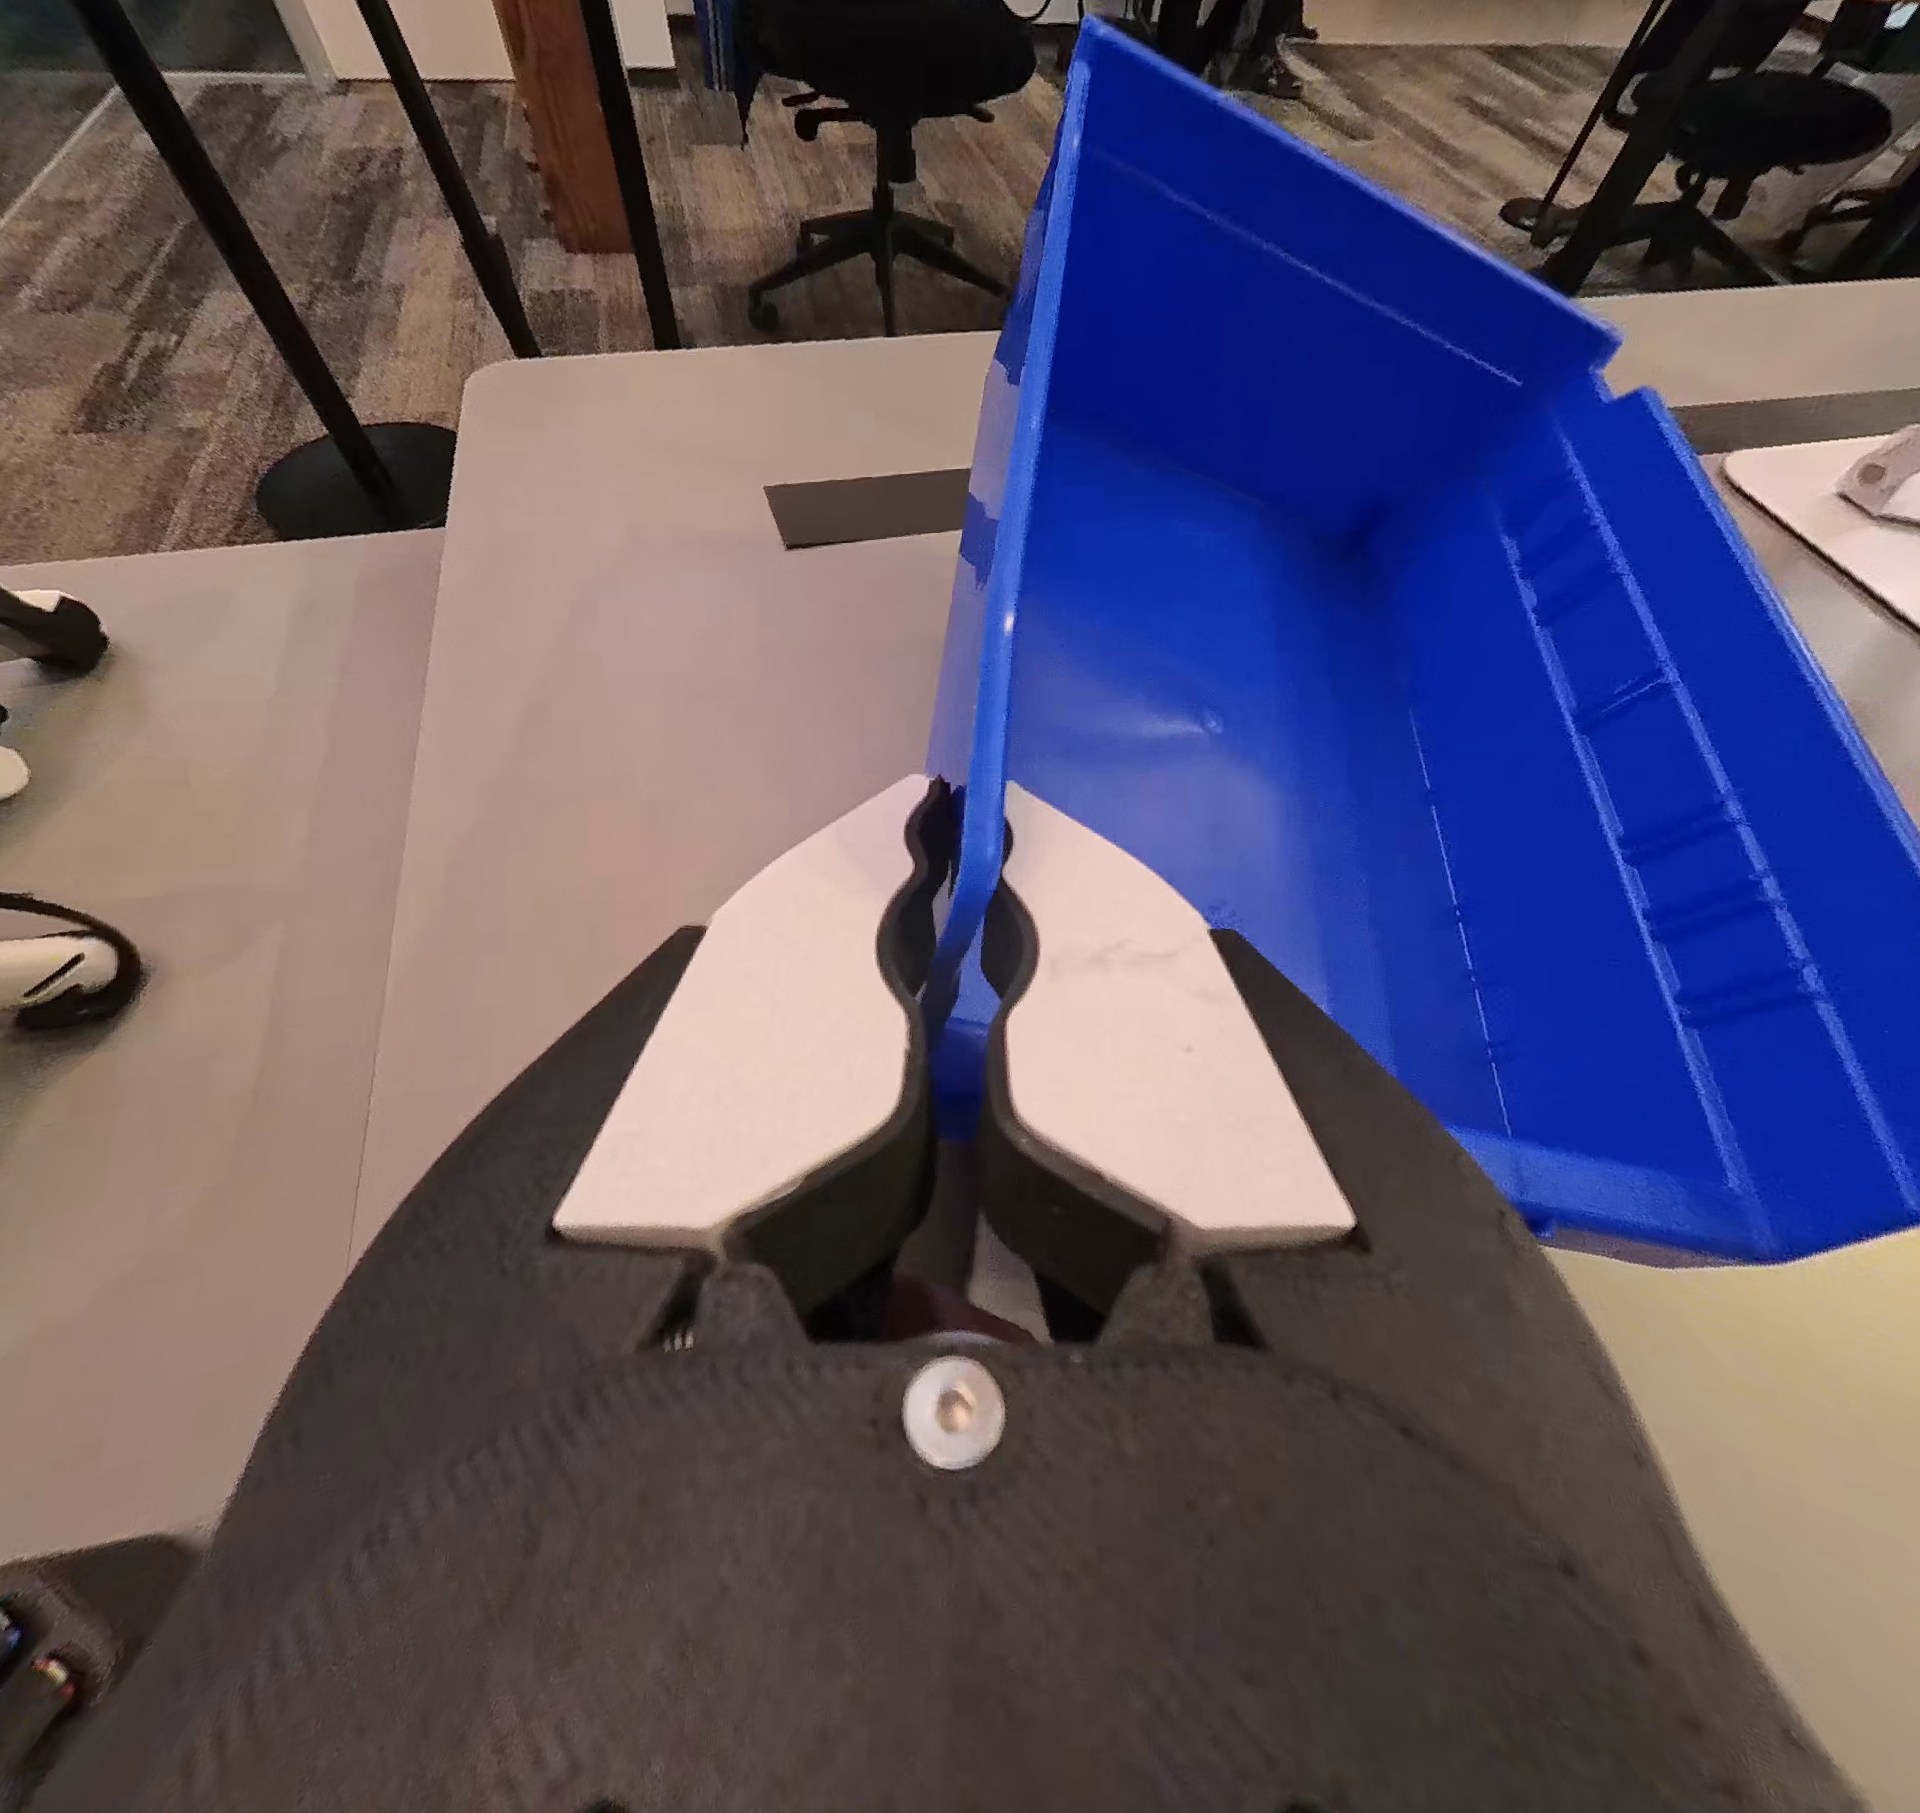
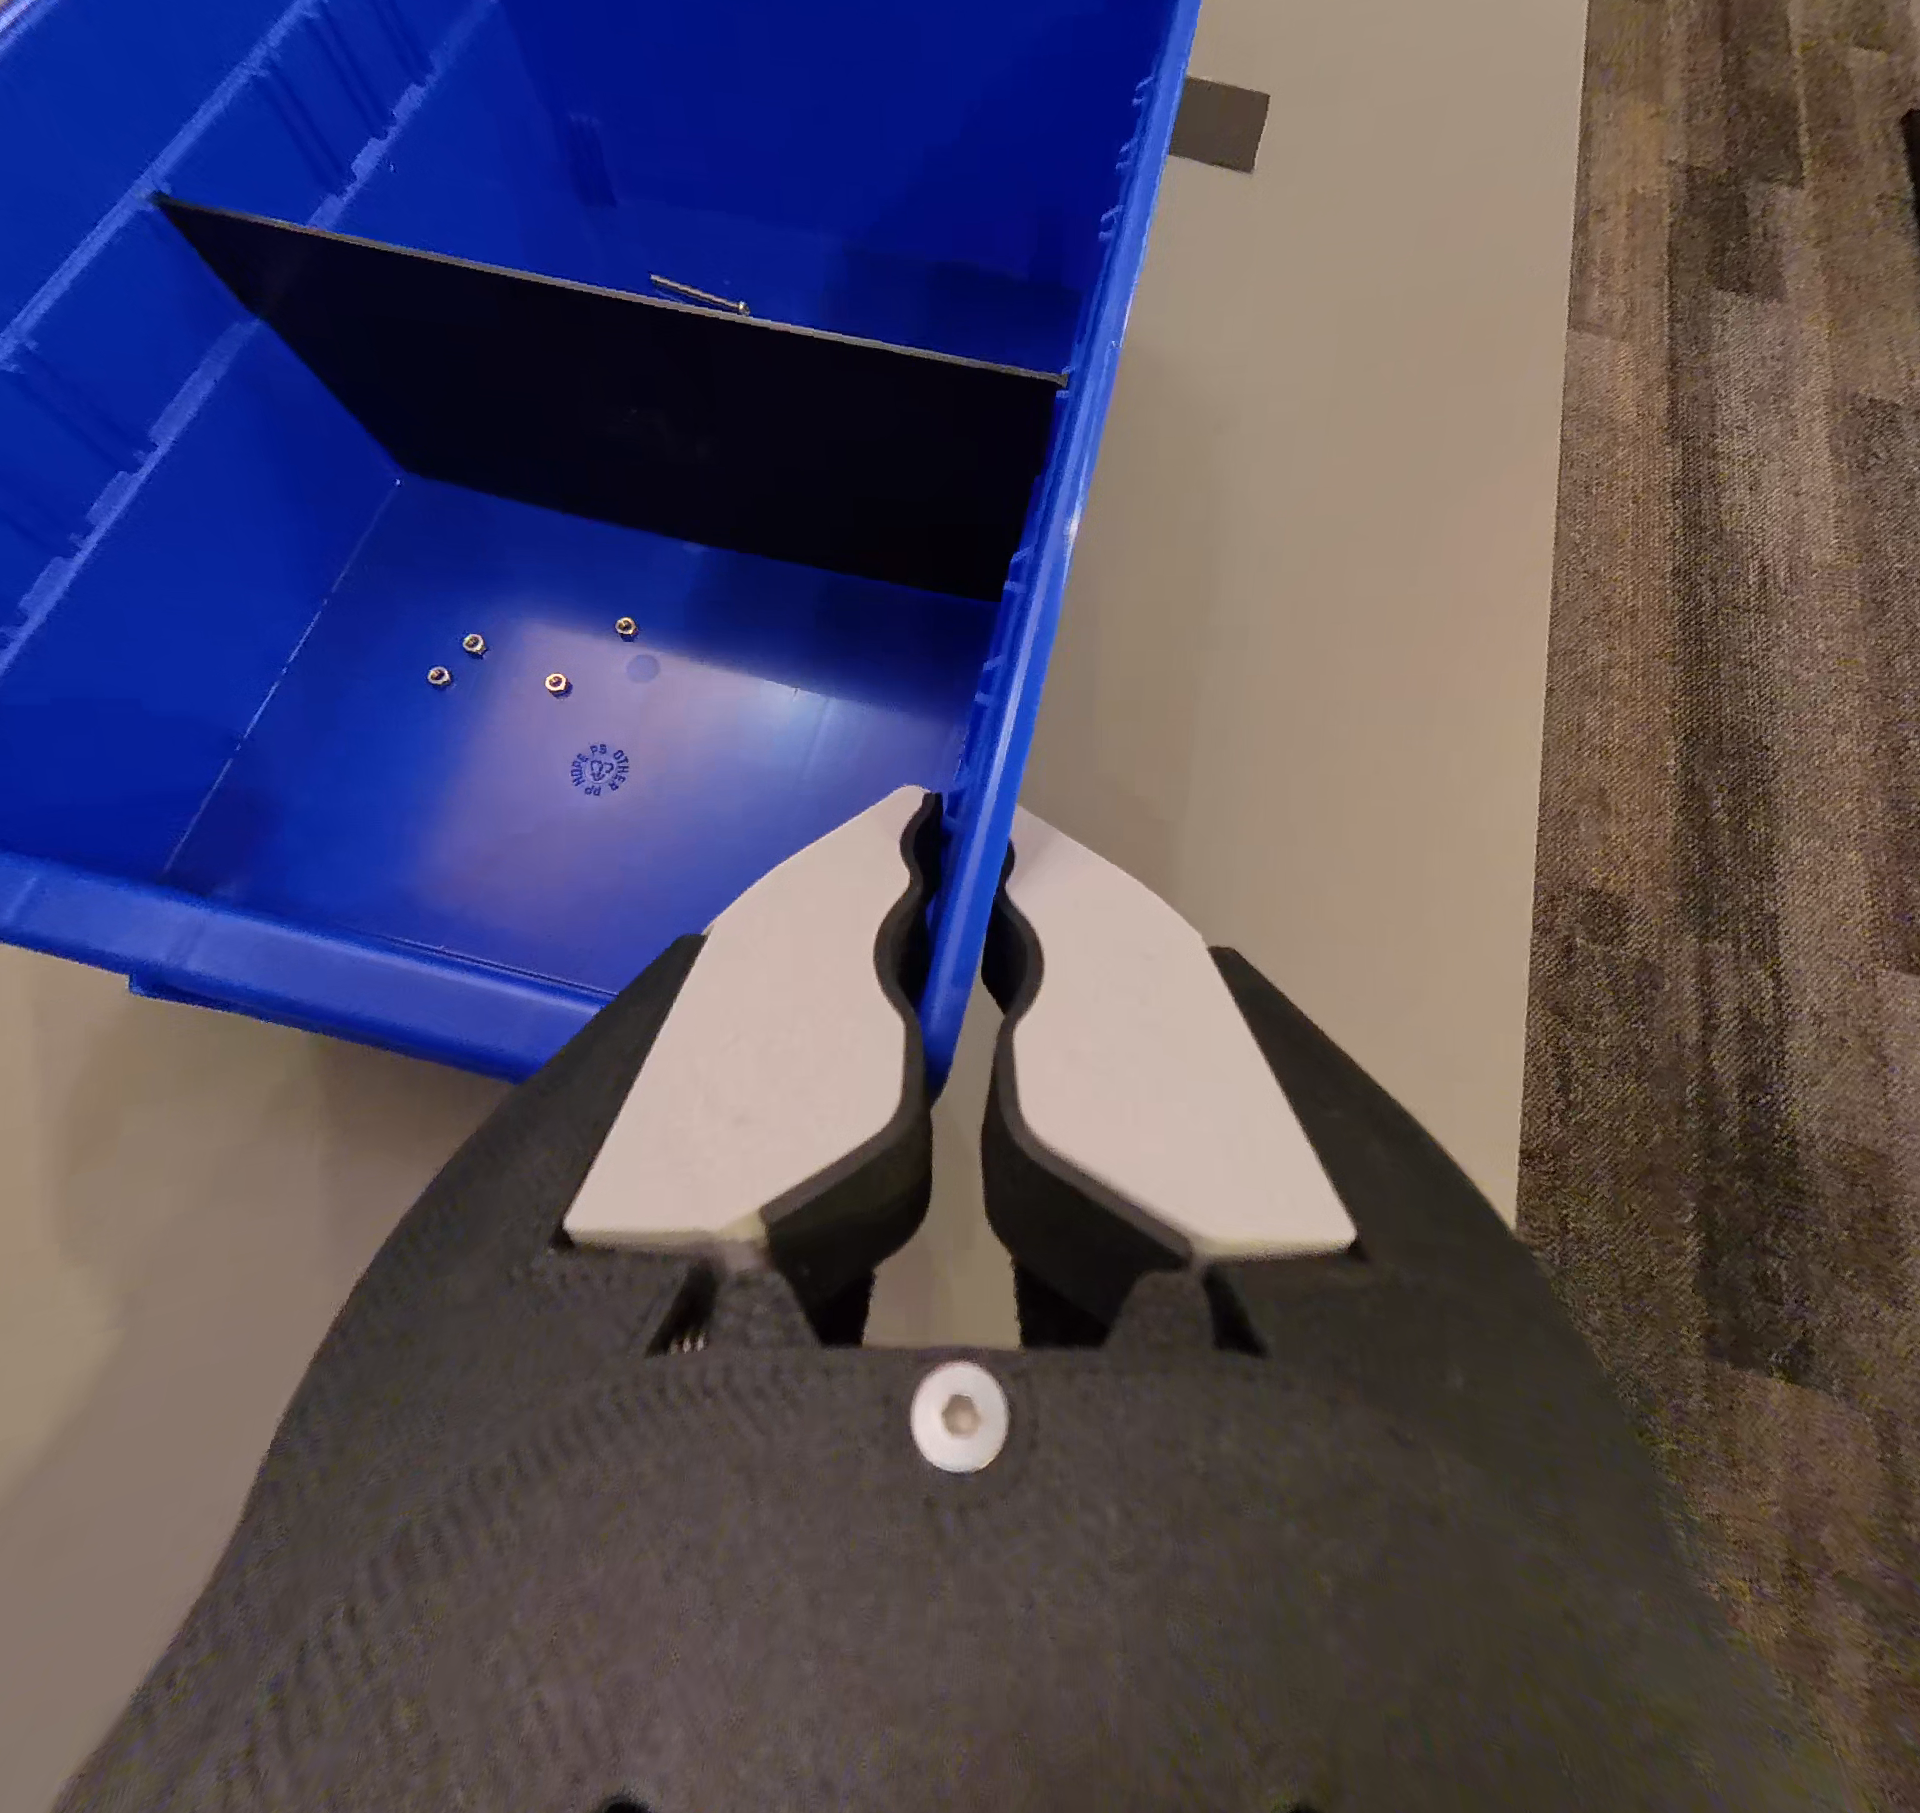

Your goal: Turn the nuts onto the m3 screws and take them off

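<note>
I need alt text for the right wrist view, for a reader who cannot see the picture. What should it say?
The right gripper is shut on the right side wall of a blue plastic bin standing on a grey table. A black divider panel splits the bin: four small metal nuts lie on the near floor, and a thin metal screw lies just behind the divider.

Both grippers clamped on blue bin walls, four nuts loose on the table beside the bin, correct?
Not quite. The four nuts lie inside the blue bin, on its floor in front of the black divider, as the right wrist view shows. The left gripper and right gripper do clamp bin walls.
</note>
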Motion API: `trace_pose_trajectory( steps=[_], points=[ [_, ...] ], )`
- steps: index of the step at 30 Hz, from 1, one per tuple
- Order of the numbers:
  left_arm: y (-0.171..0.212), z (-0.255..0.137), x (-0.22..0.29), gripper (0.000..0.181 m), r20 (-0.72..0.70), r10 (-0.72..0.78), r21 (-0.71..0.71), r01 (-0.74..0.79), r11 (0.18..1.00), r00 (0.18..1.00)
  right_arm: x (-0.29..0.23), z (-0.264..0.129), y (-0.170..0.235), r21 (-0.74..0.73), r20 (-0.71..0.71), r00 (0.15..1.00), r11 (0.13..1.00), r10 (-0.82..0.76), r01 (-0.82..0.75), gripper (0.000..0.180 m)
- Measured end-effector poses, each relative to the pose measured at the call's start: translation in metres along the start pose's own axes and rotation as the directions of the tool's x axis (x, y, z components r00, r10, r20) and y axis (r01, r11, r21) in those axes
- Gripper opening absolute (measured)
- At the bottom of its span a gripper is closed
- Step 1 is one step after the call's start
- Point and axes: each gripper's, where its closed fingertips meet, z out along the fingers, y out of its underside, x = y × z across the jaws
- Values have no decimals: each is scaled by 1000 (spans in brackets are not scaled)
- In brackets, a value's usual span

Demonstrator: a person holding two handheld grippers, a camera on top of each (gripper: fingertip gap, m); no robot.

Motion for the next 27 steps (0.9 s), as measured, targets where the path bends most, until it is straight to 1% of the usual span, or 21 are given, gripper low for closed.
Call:
trace_pose_trajectory(
  steps=[4,10,16,21,27],
  points=[
    [1,-14,8,4,4,-8,8,8,1000,1000,-6,-16,12,-6,-3,1000,1000,3,-3,5],
    [-1,-40,14,4,11,-51,83,50,995,999,-20,-41,31,-8,0,1000,1000,-2,2,5],
    [-17,-78,13,4,44,-104,201,93,975,994,-55,-61,45,1,100,994,999,-49,49,5],
    [-23,-109,6,4,65,-164,270,141,953,984,-97,-63,45,13,196,976,996,-95,94,5],
    [-14,-140,-8,4,114,-212,303,169,938,971,-158,-47,30,26,306,939,987,-160,160,4]
  ],
)
